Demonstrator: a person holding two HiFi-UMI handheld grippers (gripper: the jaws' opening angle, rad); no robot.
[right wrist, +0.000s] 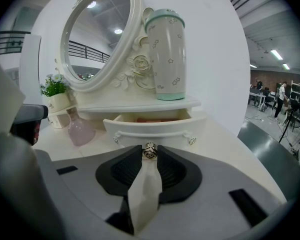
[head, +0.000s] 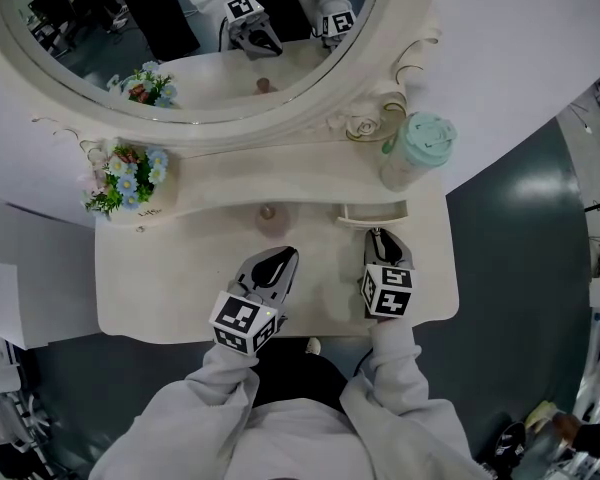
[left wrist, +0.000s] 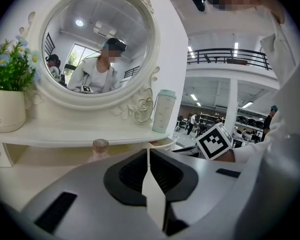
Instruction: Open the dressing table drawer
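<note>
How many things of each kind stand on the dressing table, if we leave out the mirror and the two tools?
Pot of flowers: 1
Pink bottle: 1
Cup with mint lid: 1
Total: 3

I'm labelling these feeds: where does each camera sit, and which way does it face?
Head view: on the person's head, looking steeply down at the dressing table; sleeves, left claw, right claw show.
Left gripper view: on the left claw, facing the mirror along shut jaws; right claw at its right.
Right gripper view: on the right claw, facing the drawer, jaws on its knob.
Shared: all three show the tumbler.
</note>
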